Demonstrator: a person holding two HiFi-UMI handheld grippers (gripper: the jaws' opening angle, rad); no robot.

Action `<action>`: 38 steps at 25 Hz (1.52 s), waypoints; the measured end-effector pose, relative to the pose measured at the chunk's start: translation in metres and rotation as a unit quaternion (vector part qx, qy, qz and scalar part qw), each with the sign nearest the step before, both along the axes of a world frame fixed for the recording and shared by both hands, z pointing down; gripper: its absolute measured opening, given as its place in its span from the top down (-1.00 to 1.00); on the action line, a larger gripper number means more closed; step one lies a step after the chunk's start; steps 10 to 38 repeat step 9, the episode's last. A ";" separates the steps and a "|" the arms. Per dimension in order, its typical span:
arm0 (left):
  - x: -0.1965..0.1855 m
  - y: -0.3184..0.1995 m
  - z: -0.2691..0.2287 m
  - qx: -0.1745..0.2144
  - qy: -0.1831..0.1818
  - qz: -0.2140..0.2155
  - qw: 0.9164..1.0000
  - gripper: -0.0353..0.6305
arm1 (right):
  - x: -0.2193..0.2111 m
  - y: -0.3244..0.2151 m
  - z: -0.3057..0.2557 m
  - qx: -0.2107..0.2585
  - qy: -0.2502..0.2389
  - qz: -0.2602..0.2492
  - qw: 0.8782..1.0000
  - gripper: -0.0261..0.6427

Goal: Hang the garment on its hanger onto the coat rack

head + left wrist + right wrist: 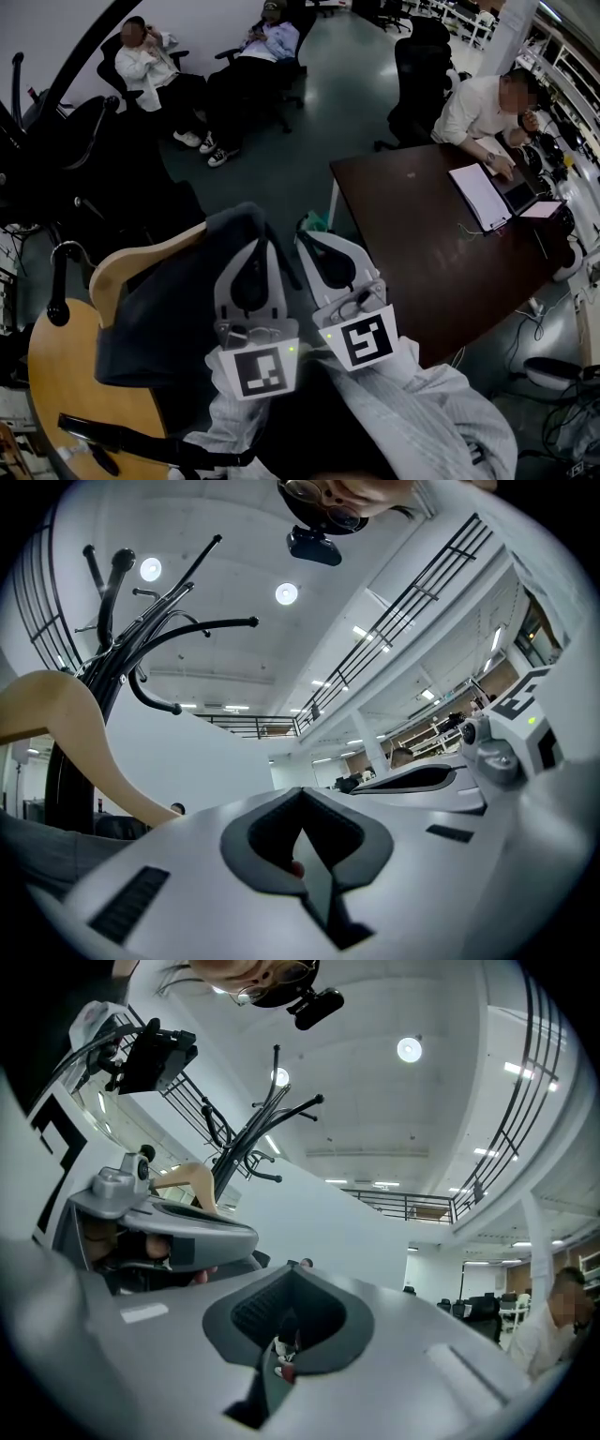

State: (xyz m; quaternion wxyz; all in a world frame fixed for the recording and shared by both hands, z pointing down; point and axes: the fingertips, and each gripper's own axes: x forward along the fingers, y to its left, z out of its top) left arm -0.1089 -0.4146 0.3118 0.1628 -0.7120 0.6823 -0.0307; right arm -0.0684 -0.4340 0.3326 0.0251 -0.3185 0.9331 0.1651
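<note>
Tongs clenched on nothing, coat hung off the bench's left edge

Clamped tight and empty: left gripper (253, 246) and right gripper (314, 246), side by side just off the near left corner of the bench (422, 253). Well left of that edge, touching or just behind the left tongs: dark garment (159, 319) draped over a pale wooden hanger (141, 261), close by the black coat rack (127, 637). Cannot tell what bears the hanger. Likely soft, limp and fairly light in the cloth, apt to slide off smooth wood if tugged. Better to grasp the stiff hanger at its neck or upper arm. Keep it level on the way to a rack arm.
</note>
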 end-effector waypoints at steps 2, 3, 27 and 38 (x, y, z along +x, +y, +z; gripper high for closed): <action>-0.001 -0.001 0.002 -0.003 0.002 -0.001 1.000 0.88 | -0.001 0.000 0.000 0.000 -0.001 -0.001 1.000 0.92; -0.002 -0.002 0.002 -0.005 0.003 0.000 1.000 0.88 | -0.002 -0.001 0.000 0.001 -0.001 -0.002 1.000 0.92; -0.008 -0.003 -0.002 -0.001 0.015 0.008 1.000 0.88 | -0.008 -0.003 0.002 0.004 0.014 -0.002 1.000 0.92; -0.008 -0.003 -0.002 -0.001 0.015 0.008 1.000 0.88 | -0.008 -0.003 0.002 0.004 0.014 -0.002 1.000 0.92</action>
